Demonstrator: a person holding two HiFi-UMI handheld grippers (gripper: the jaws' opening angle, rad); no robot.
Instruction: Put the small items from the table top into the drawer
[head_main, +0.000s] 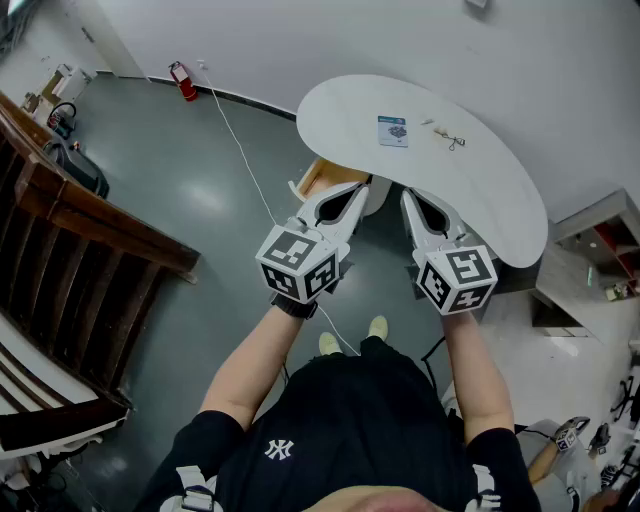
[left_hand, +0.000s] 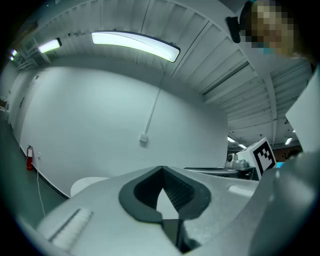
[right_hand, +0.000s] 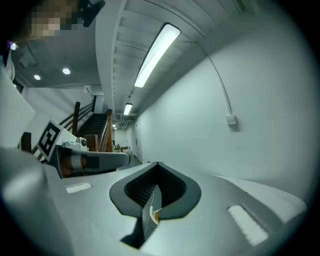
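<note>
The left gripper (head_main: 356, 190) is clenched, its two jaws meeting at the tips with nothing caught in the gap behind them; the right gripper (head_main: 409, 194) beside it is closed just the same, empty too; the person holds both out in front, side by side and close together, tips aimed at the near edge of the white curved table (head_main: 485, 185); under that edge, just by the left gripper's tips, a tan wooden drawer (head_main: 318, 178) shows, apparently pulled open; the small items lie on the table top, well past the jaws: a small blue-and-white packet (head_main: 392, 131) and, near it to the right, a little cluster of metal bits (head_main: 449, 138) too small to name; farther off, a white cable (head_main: 240, 150) runs across the grey floor toward a red fire extinguisher (head_main: 183, 82) by the wall, and a dark wooden staircase (head_main: 70, 230) stands on the left.
</note>
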